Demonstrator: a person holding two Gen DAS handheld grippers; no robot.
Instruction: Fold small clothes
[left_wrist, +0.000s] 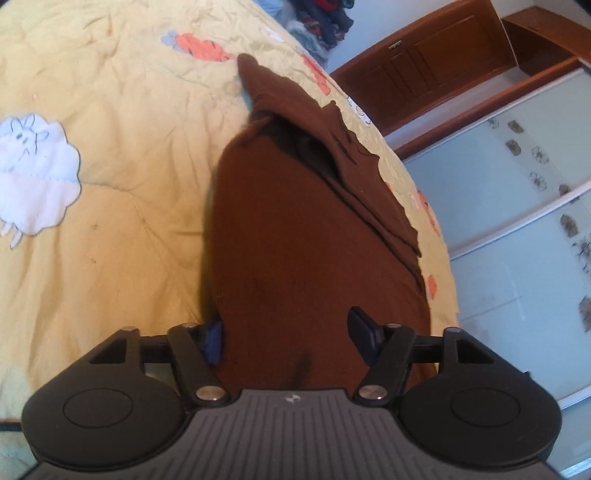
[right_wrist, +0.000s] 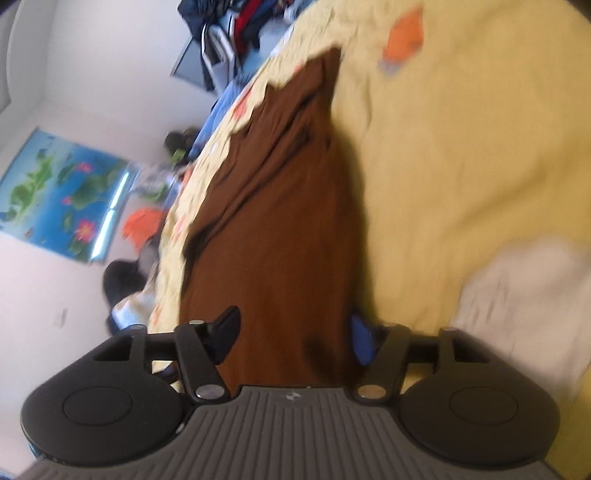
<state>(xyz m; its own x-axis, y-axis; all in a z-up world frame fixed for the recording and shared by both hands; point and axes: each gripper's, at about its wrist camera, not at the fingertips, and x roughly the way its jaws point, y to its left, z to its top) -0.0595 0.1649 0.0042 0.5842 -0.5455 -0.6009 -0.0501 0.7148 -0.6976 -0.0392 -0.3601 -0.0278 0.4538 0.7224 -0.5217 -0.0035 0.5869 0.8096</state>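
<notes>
Bedding fills both views: a crumpled yellow quilt (left_wrist: 110, 229) with a white sheep patch (left_wrist: 33, 184) and orange shapes, bordered by a wooden door (left_wrist: 436, 62) in the left view and a blue poster (right_wrist: 62, 195) on a white wall in the right. On it lies the brown garment (left_wrist: 295, 240), partly folded with one flap doubled over, running away from both cameras. Its near edge sits between the parted jaws of the left gripper (left_wrist: 291, 339) and the right gripper (right_wrist: 295, 336); neither is clamped on it.
</notes>
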